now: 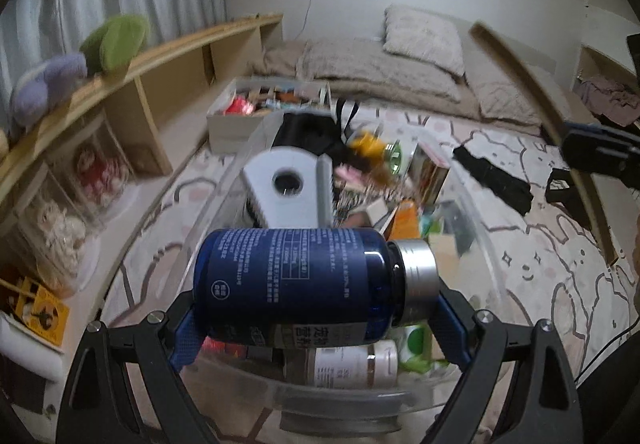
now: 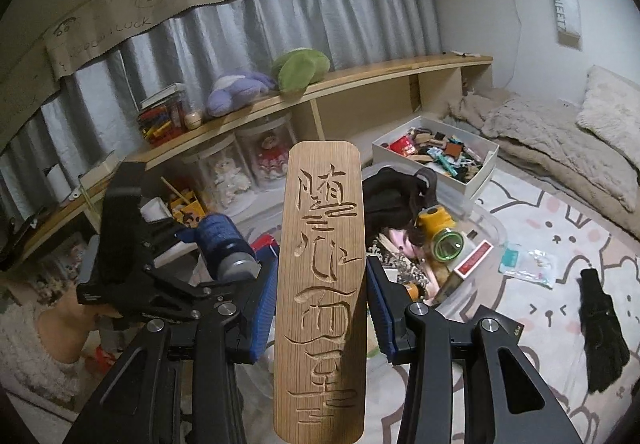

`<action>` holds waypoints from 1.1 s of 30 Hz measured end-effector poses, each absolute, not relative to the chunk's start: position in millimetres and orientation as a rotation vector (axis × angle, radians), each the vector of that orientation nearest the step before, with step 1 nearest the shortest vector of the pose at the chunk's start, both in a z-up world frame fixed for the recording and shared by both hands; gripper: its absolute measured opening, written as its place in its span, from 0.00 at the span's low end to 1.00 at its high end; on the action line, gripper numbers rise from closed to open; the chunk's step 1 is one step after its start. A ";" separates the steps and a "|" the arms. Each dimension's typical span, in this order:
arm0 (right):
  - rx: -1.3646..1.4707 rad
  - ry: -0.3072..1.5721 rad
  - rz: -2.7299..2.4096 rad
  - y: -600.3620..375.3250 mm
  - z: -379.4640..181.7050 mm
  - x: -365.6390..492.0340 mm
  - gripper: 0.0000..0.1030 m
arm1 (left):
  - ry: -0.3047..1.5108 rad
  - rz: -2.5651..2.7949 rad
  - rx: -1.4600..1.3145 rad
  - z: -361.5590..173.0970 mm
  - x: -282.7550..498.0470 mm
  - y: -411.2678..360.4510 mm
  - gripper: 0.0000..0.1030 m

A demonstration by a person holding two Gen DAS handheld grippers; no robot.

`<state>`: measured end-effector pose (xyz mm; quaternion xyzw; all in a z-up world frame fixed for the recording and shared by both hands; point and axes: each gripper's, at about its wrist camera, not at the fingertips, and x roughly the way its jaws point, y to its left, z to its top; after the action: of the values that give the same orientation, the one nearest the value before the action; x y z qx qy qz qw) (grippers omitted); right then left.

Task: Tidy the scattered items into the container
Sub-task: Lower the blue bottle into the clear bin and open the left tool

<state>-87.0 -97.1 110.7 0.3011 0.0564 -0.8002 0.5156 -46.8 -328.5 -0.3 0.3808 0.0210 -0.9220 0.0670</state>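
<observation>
Both grippers carry something. Left gripper point(image 1: 316, 308) stands wide, its blue pads clamped end to end on a dark blue bottle point(image 1: 296, 280) lying crosswise, silver cap point(image 1: 418, 280) at three o'clock. Directly beneath and beyond the bottle sits the clear plastic container point(image 1: 486, 244), already holding a white bottle point(image 1: 352, 364), a green-and-white packet point(image 1: 416, 344), an orange box point(image 1: 406, 220) and a grey-white brush with a round hole point(image 1: 286, 184). At twelve o'clock, past the container, lies a black bag point(image 1: 308, 132), then a white box of small clutter point(image 1: 272, 100).

Right gripper point(image 2: 322, 296) is narrow, its pads pressing the long edges of a carved wooden plaque point(image 2: 322, 284) that stands upright between them. At nine o'clock from it the left gripper shows with the blue bottle. At two o'clock lies a yellow flashlight point(image 2: 438, 228) inside the container beside a red card box point(image 2: 474, 258). At three o'clock, on the bunny-print rug point(image 2: 560, 228), lie a black glove point(image 2: 600, 328) and a clear packet point(image 2: 528, 262).
</observation>
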 end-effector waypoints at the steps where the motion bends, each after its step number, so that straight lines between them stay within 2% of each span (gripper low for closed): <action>1: 0.724 0.133 -1.919 -99.0 110.8 -88.3 0.42 | 0.074 -2.767 1.171 -3.9 -47.8 -330.6 0.91; 5: 0.716 0.116 -1.917 -103.1 114.3 -93.9 0.42 | 0.104 -2.700 1.284 -21.2 -50.7 -338.0 0.91; 15: 0.724 0.076 -1.897 -115.3 111.3 -108.4 0.42 | 0.042 -2.653 1.389 -34.4 -53.1 -328.1 0.92; 18: 0.740 0.068 -1.893 -117.7 107.5 -112.7 0.42 | 0.041 -2.657 1.368 -31.9 -50.5 -329.4 0.92; 21: 0.762 0.043 -1.897 -116.9 104.1 -118.0 0.42 | 0.046 -2.662 1.331 -27.9 -47.5 -332.3 0.96; 27: 0.798 -0.019 -1.936 -111.9 101.2 -130.2 0.42 | 0.084 -2.685 1.276 -23.9 -42.2 -337.5 0.97; 33: 0.876 -0.158 -1.969 -109.5 90.0 -147.8 0.42 | 0.104 -2.706 1.229 -23.9 -37.8 -338.1 0.97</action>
<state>-147.8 -109.5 90.0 0.3576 -0.0647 -0.8038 0.4710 -37.8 -338.1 -23.9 0.4118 0.0348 -0.9067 0.0839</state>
